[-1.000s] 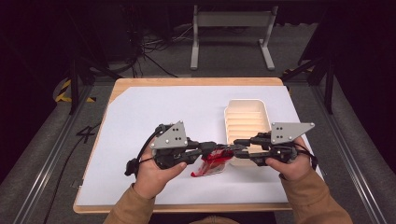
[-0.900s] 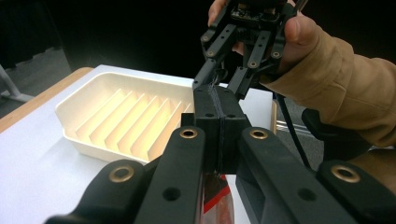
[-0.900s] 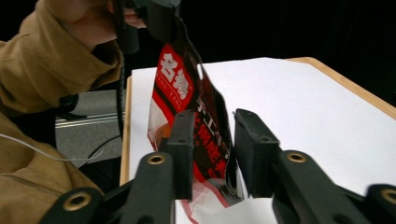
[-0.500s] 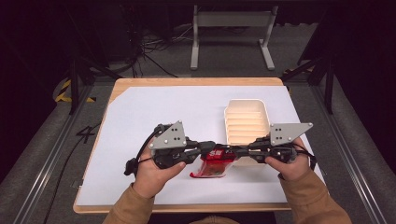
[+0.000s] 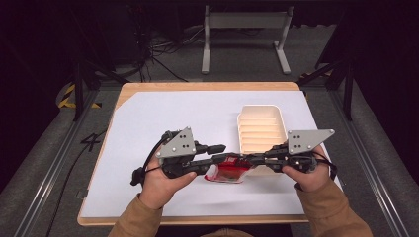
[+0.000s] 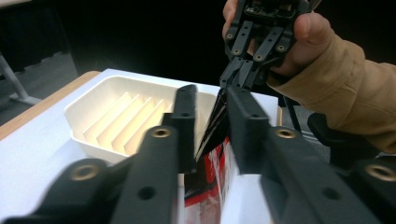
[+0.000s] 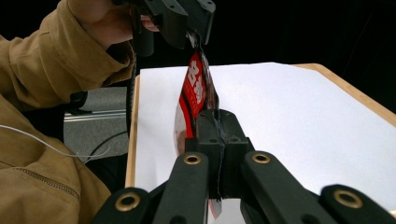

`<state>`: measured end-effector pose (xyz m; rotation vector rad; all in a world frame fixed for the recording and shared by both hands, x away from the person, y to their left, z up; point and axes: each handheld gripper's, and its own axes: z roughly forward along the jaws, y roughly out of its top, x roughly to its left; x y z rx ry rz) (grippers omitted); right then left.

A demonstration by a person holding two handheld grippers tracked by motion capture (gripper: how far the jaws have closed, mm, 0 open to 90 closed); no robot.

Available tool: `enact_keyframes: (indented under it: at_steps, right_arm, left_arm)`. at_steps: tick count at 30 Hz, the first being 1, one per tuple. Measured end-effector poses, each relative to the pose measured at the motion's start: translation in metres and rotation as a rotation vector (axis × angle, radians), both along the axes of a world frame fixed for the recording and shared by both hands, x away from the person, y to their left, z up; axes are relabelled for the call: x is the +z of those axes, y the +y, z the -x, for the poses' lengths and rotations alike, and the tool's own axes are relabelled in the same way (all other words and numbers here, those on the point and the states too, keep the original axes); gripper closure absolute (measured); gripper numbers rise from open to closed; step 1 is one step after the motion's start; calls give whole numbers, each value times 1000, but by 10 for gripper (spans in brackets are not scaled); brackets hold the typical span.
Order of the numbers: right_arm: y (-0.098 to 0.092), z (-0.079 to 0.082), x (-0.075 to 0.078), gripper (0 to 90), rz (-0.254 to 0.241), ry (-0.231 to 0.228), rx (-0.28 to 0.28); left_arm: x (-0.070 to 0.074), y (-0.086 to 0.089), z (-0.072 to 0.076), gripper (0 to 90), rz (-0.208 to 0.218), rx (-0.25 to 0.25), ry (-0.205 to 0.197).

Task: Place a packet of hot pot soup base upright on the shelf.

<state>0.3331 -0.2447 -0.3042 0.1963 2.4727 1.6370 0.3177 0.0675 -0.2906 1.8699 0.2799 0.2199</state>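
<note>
Left gripper [image 5: 223, 154] sits near the middle of the desk's [image 5: 148, 118] front half, pointing toward the right edge. In the left gripper view its jaws stand apart with the top edge of the red packet [image 5: 228, 171] running between them; can't tell if either jaw actually touches it. The packet is red and white with a dark top edge, held up off the white sheet, long axis running left to right between the two grippers, flat faces roughly upright. Right gripper [image 5: 247, 160] comes in from the right edge, jaws pinched together on the packet's other end. Cream ridged tray [image 5: 261, 129] sits just behind, toward the back right.
</note>
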Motion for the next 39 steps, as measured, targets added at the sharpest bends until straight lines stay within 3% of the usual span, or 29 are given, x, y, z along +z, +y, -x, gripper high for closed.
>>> enact_keyframes:
  at_steps: [7, 12, 22, 39]
  right_arm:
    - [-5, 1, 16, 897, 9, -39, -6]
    - [-9, -3, 31, 896, 36, -63, -21]
    - [-18, -12, 54, 897, 73, -105, -57]
    - [-46, -26, 66, 897, 144, -126, -125]
  left_arm:
    - [2, 9, -3, 547, 13, 47, -17]
    - [4, 24, -9, 424, 39, 92, -2]
    - [2, 50, -14, 389, 54, 159, 8]
    - [3, 70, -17, 353, 69, 241, 25]
